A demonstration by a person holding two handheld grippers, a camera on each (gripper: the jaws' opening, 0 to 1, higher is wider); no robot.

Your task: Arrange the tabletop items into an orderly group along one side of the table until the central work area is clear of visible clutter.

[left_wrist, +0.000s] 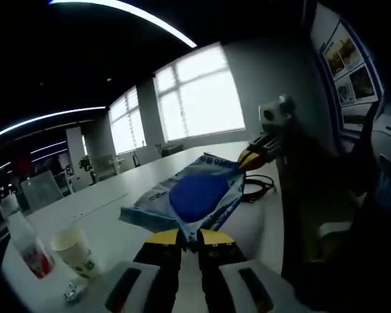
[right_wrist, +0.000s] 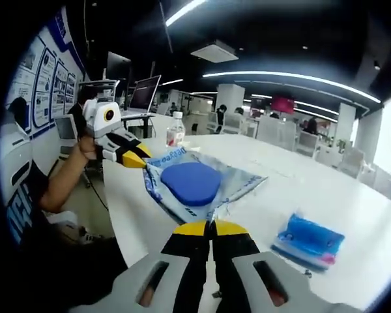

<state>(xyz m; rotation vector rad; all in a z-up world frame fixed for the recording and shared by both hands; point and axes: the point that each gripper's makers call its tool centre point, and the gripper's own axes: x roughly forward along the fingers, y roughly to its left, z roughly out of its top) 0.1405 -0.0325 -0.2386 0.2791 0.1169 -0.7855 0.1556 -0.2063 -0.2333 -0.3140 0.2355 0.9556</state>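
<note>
Plastic bag (left_wrist: 195, 199), mid-frame, looks light, floppy, slippery; left hand-held gripper (left_wrist: 189, 240) and right hand-held gripper (right_wrist: 208, 228) each pinch opposite edges, the best holds.

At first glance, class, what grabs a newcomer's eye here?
The clear plastic bag with a blue pad inside, stretched above the white table between both tools. The right tool pinches its near edge, the left tool its far corner. A blue tissue pack lies to the right; a paper cup and bottle stand near the left tool's view edge.
</note>
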